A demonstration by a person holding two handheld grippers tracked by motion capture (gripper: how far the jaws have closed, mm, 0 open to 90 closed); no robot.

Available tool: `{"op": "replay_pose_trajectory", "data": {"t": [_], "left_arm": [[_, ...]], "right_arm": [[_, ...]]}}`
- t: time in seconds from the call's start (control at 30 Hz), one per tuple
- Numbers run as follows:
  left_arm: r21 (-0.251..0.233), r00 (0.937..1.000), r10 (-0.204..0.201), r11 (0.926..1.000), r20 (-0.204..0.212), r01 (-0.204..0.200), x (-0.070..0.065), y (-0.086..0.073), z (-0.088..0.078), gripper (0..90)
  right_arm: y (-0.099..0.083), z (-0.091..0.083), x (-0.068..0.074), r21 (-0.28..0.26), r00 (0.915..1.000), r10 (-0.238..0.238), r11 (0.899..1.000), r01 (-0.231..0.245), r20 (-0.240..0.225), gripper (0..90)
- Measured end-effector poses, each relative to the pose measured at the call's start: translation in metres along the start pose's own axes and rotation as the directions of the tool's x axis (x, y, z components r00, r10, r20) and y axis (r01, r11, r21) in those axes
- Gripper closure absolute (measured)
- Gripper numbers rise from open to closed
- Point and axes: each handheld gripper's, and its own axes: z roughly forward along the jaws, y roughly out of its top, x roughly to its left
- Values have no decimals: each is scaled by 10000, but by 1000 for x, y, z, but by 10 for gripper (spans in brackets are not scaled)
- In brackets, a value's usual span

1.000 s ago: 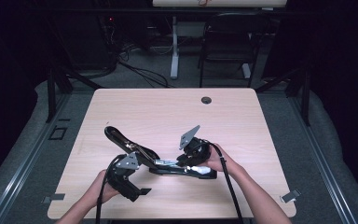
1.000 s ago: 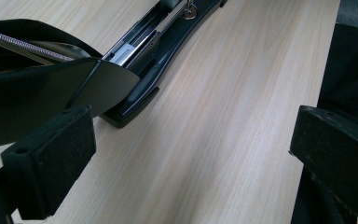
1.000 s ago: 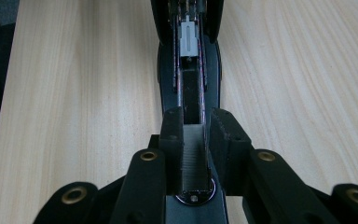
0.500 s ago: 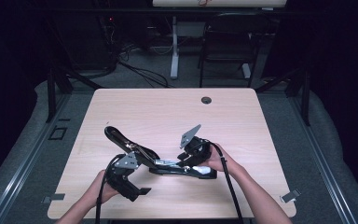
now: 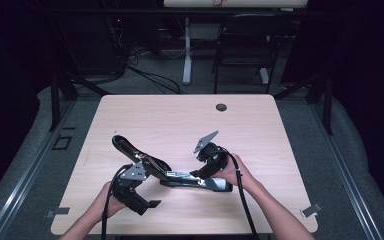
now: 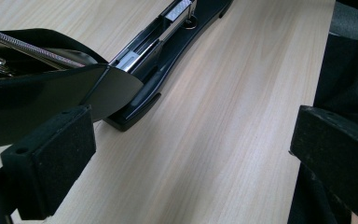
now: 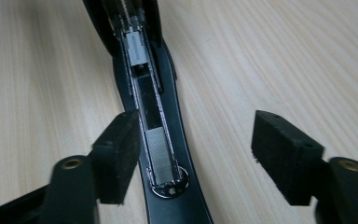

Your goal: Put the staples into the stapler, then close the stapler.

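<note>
An opened black stapler (image 5: 180,176) lies near the front edge of a light wooden table (image 5: 260,120), its lid swung up and back to bare the staple channel. The right gripper (image 7: 193,154), jaws just opened wide, hovers over the stapler's front end. The left gripper (image 6: 186,154), jaws spread, sits beside the raised lid.

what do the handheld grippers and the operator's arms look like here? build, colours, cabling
Both grippers, left gripper and right gripper, are black, each topped by a grey three-cornered plate and trailing a black cable. The jaws end in blocky black foam-like pads on arms with brass-coloured inserts. Forearms are bare, no sleeves.
</note>
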Motion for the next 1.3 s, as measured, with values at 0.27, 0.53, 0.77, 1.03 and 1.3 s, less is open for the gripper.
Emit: {"op": "replay_pose_trajectory", "data": {"t": [0.27, 0.53, 0.77, 1.03, 1.3], "left_arm": [[-117, 9996, -122, 9999, 239, 125, 3, -1, -1, 0], [-14, 9988, -105, 9999, 468, 106, 3, -1, 2, 0], [-177, 9986, -83, 9998, 525, 92, 4, -1, 1, 0], [-220, 9983, -87, 9997, 584, 100, 5, -3, -5, 0], [-32, 9989, -243, 9997, 407, 244, 5, -9, -21, 0]], "right_arm": [[-5, -15, -1, -287, 9990, 344, 9990, -336, 299, 151], [-15, -27, -6, -233, 9943, 970, 9951, -960, 447, 50], [-17, -29, -13, -267, 9911, 1176, 9929, -1161, 622, 0], [-19, -28, -16, -355, 9866, 1490, 9885, -1468, 670, 0], [-17, -25, -11, -57, 9866, 1068, 9943, -1069, 1231, 0]]}}
